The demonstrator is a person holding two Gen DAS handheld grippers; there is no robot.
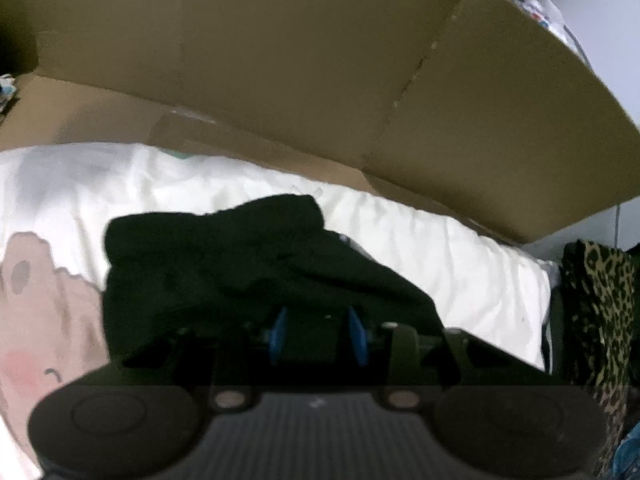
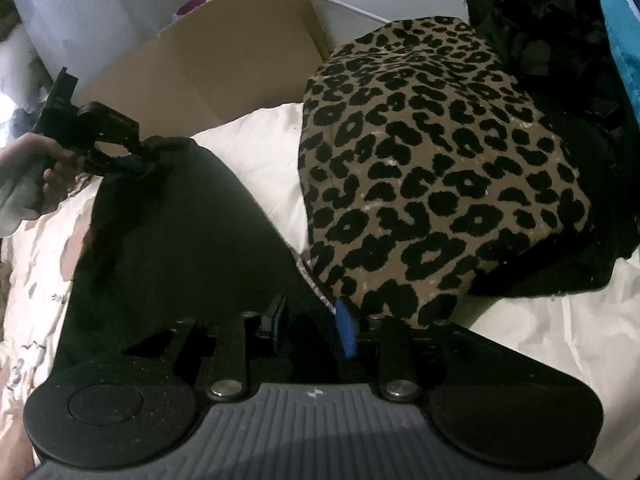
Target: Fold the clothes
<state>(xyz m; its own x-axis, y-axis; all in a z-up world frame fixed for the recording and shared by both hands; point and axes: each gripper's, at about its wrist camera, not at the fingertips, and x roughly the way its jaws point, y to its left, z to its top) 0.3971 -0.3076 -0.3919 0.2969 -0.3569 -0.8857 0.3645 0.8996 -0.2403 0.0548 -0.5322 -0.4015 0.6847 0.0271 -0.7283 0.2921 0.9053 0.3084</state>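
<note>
On white bedding point(image 1: 440, 248), dark rumpled garment point(image 1: 248, 264), corners pinched by both hand-held grippers.

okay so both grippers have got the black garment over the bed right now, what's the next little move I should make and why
Probably lift both ends together and pull them gently apart. The black garment hangs bunched and wrinkled between the left gripper, which pinches one corner, and the right gripper, which has cloth between its fingers. The leopard-print cloth sits close on the right, so keep clear of it over the white bedding.

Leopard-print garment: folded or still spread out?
Folded. The leopard-print garment is a compact rounded stack on the white bedding, beside the black garment.
</note>
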